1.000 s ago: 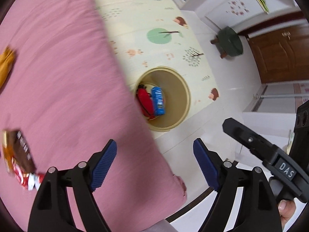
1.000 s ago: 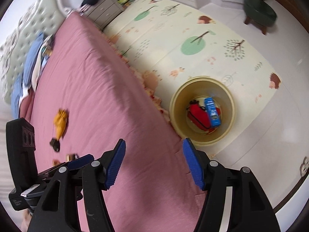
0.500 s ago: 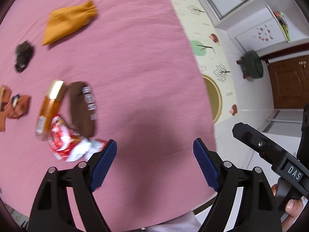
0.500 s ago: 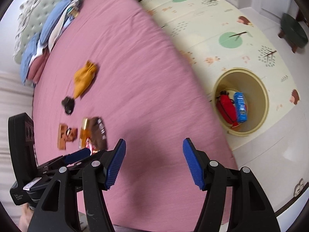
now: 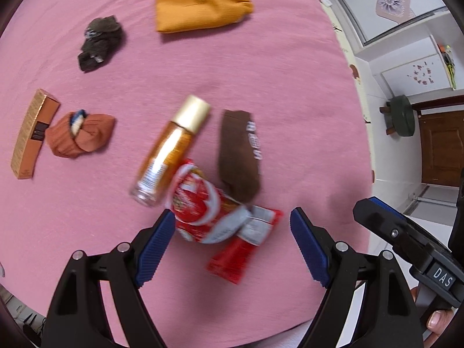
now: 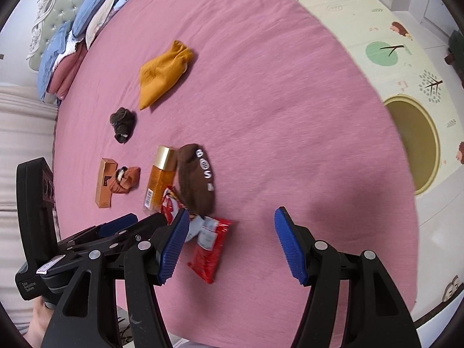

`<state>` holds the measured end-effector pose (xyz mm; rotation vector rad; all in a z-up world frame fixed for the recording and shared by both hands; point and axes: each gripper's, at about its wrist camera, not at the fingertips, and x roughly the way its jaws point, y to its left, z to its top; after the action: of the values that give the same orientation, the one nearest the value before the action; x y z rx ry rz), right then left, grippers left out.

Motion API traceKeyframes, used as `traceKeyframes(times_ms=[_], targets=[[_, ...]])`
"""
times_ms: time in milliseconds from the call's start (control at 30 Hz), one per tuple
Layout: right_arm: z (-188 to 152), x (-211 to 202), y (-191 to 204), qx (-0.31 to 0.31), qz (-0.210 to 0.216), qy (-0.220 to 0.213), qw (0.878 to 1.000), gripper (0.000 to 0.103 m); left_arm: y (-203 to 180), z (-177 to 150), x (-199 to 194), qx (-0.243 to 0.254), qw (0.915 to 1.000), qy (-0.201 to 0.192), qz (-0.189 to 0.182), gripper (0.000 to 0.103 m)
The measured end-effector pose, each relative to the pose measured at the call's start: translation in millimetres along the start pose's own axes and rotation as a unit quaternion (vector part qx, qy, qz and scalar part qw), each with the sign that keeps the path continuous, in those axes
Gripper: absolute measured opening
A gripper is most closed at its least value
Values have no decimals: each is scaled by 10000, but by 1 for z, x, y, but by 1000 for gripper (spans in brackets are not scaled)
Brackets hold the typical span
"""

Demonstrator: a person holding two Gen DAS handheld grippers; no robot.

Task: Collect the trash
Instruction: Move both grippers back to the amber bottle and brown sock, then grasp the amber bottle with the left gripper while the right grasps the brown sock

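Left wrist view: pink bedspread (image 5: 290, 101) fills the frame; on it lie a folded orange cloth (image 5: 203, 8), a dark balled sock (image 5: 100, 42), an orange carton (image 5: 33, 133) just beside a rust-coloured balled sock (image 5: 79, 134), an amber bottle with a gold cap (image 5: 171, 150), a brown sock (image 5: 240, 153) and crumpled red snack wrappers (image 5: 220, 217) touching the bottle's base. Left gripper (image 5: 232, 246): jaws apart, empty, wrappers lying between and below the blue pads. At right: white floor, dark green stool (image 5: 401, 116), brown wooden door (image 5: 440, 148). Right wrist view: same bedspread (image 6: 275, 72), same items; right gripper (image 6: 230, 246) jaws apart, empty, red wrappers (image 6: 208, 246) just beside its left pad. Tufted headboard (image 6: 52, 8) and blue pillows (image 6: 87, 14) upper left; patterned play mat (image 6: 362, 23) and tan round bin (image 6: 417, 145) on the floor at right.
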<state>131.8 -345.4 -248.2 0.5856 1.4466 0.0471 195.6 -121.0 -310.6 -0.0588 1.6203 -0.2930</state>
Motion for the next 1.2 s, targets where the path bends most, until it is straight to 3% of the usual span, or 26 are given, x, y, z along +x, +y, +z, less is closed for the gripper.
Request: traceKeyframes(times_ms=[433,633,767,833,967,1200], targets=[[20,64,29,259,16,286,9993,60,63,54,41,31,9996,224,141,81],[30,89,37,281,-11,434,9987,60,72,69,70,120,9987,494,-3,81],[34,102,39,252,-46,533,9982,60,71,68,76,259,9986,457,28,80],[36,109,39,256,-81,586,9979,60,72,64,74,278,9989,355,96,73],[38,120,35,334,-107,694,9970,60,79,58,69,237,9993,182,222,48],[38,125,42,240,-277,717,9968,63,97,58,62,-87,9999,133,-12,39]])
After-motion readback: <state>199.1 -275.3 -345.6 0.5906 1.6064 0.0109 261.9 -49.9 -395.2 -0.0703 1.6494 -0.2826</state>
